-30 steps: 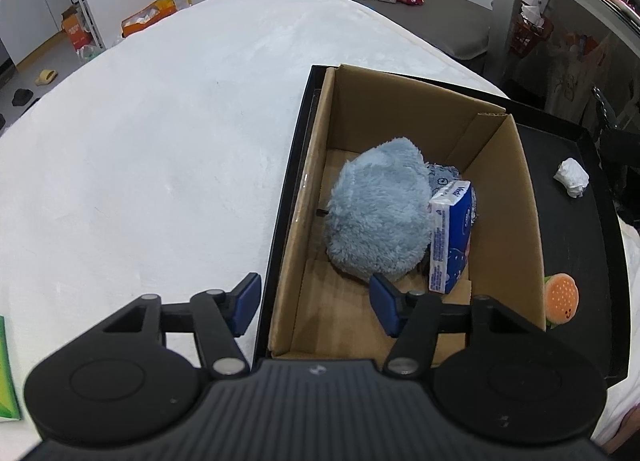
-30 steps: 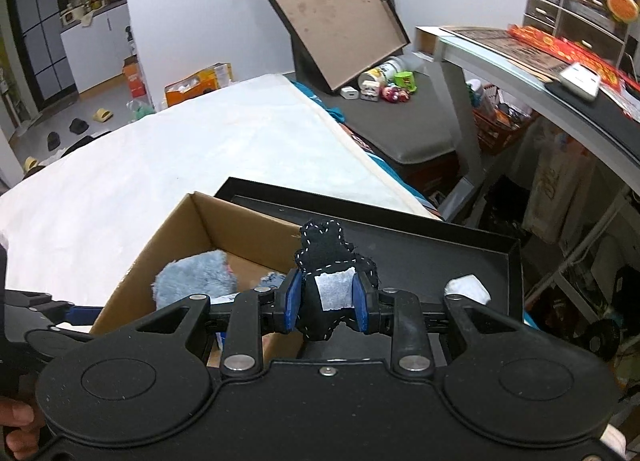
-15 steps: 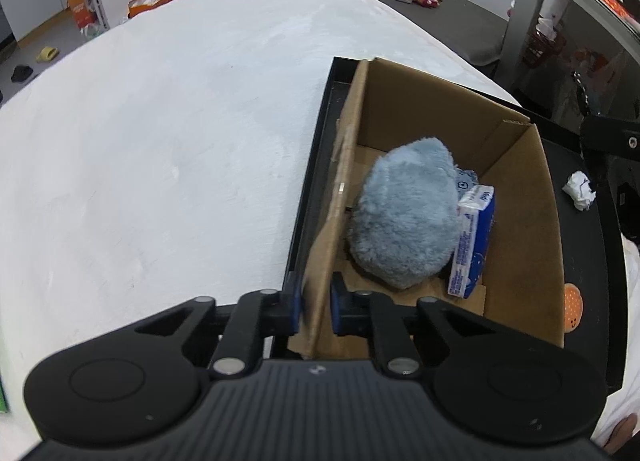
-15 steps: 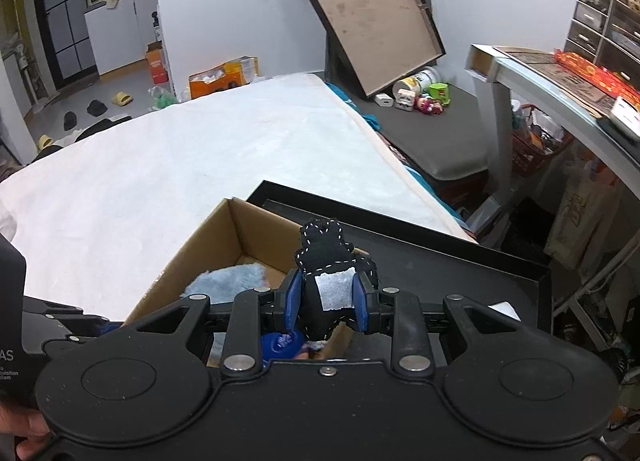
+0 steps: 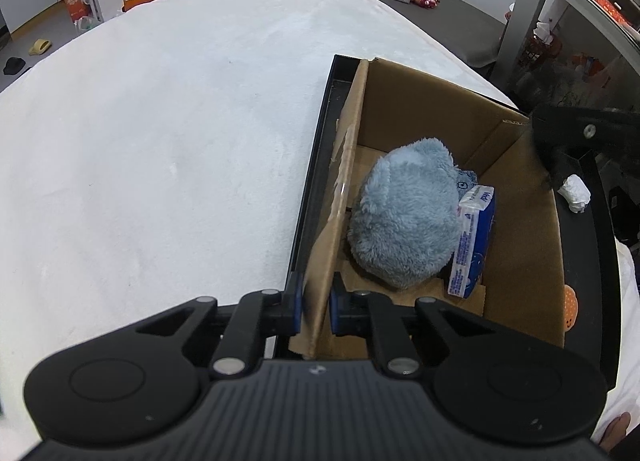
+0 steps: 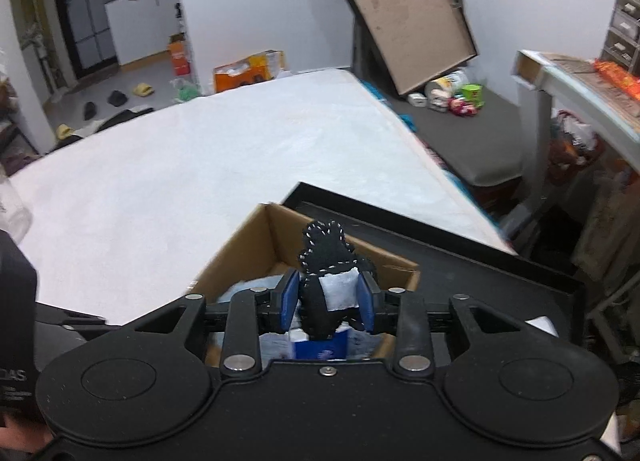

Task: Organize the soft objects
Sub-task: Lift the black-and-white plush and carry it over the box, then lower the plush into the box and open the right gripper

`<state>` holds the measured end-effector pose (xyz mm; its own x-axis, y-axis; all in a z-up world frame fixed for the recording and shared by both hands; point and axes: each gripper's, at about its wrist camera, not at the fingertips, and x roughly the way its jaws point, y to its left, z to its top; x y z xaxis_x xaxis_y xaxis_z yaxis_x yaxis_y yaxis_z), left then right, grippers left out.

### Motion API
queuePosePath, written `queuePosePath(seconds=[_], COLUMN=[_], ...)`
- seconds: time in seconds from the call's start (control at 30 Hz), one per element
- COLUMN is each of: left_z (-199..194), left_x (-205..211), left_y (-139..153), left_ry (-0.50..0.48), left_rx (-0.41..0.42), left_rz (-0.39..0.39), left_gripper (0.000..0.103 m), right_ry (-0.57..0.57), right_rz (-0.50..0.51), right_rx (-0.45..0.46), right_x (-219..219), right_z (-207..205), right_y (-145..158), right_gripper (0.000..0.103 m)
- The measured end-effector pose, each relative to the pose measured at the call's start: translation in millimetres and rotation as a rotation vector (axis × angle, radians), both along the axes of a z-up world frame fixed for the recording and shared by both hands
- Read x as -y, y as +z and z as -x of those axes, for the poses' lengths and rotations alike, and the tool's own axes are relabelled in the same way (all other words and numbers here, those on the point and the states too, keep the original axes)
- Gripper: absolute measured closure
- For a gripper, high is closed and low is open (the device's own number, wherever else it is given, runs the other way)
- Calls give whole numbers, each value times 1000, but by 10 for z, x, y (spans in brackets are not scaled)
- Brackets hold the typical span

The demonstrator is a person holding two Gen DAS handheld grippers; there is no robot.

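Observation:
A cardboard box (image 5: 520, 261) stands in a black tray (image 5: 316, 165) on a white bed. Inside it lie a fluffy blue plush (image 5: 404, 221) and a blue tissue pack (image 5: 470, 245). My left gripper (image 5: 314, 307) is shut on the box's left wall near the front corner. In the right wrist view my right gripper (image 6: 328, 297) hovers over the box (image 6: 256, 233) with its jaws opening. A black felt toy (image 6: 324, 253) with white stitching is between them, and a small gap shows at the left pad. The right gripper's tip (image 5: 560, 141) shows over the box's far right wall.
A crumpled white paper (image 5: 575, 192) and an orange burger toy (image 5: 570, 307) lie in the tray right of the box. The white bed (image 5: 160, 141) spreads to the left. A grey desk (image 6: 580, 93) and clutter stand at the right.
My left gripper went from open astride the box's left wall to shut on it. The right gripper moved over the box, and its jaws widened around the black felt toy.

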<state>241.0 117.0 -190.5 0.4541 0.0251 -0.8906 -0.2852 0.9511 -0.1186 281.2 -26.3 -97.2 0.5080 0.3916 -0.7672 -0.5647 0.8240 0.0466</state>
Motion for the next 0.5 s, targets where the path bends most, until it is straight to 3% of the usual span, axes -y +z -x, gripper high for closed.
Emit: queuePosePath(seconds=[0.07,0.23,0.3,0.37,0.5], left_z=[7,7,-1,-8,-28], left_x=[-9,-52,-46,-18,35], left_y=[2,13,13,16,23], left_ry=[0,16,16,11,-3], left_rx=[0,-9,-10,-12,-24], left_rz=[5,23,19,8,-6], left_gripper=[90,90,90,89,87], right_ry=[-1,-28,-52,-74,-102], right_rz=[7,20,11,2,-7], right_rx=[-8,-31,-41,-28,-30], right_x=[-5,104,184,272,436], right_z=[8,42,60,99,142], right_y=[-18,-63,-67,-58,-90], right_gripper=[47,39,20,14,13])
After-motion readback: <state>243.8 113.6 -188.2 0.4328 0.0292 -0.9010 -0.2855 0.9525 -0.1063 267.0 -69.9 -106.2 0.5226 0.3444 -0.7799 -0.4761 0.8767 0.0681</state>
